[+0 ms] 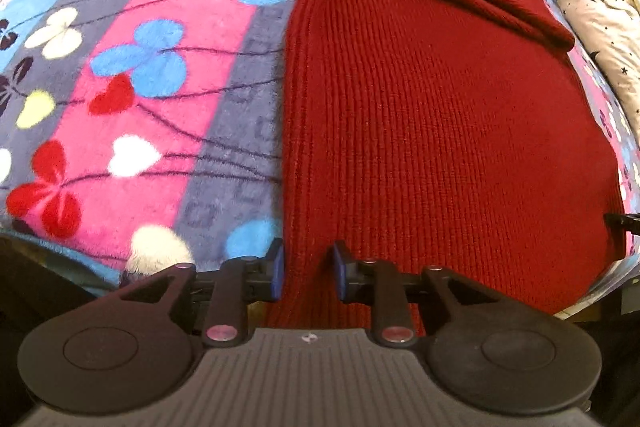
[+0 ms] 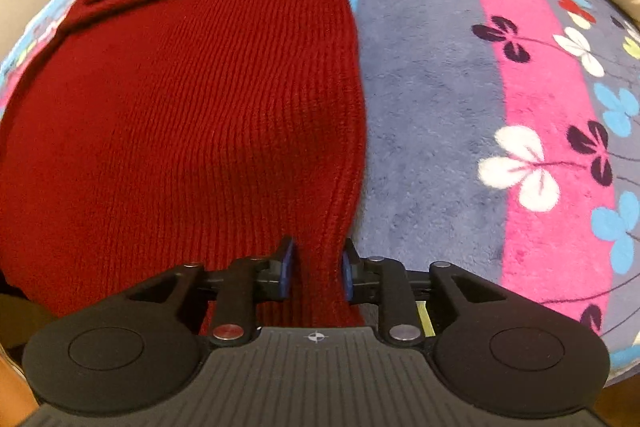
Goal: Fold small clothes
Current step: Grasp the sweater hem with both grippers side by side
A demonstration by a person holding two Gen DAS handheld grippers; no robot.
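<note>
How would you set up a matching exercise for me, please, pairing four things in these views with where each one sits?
Things:
1. red sweater
2. star-print quilt
3. left gripper
4. right gripper

Places:
A. straddles the near end of the sweater's right edge
B. bunched at the far right of the flowered blanket
C. straddles the near end of the sweater's left edge
D. lies spread on the flowered blanket

Pairs: 1-D, 2-B, 3-C, 4-A

Warm, even indoor light fell on the red sweater, its knit ribs sharp. Around it the floral blanket bowed with fisheye curvature, softening and darkening toward the corners. No glare showed.
</note>
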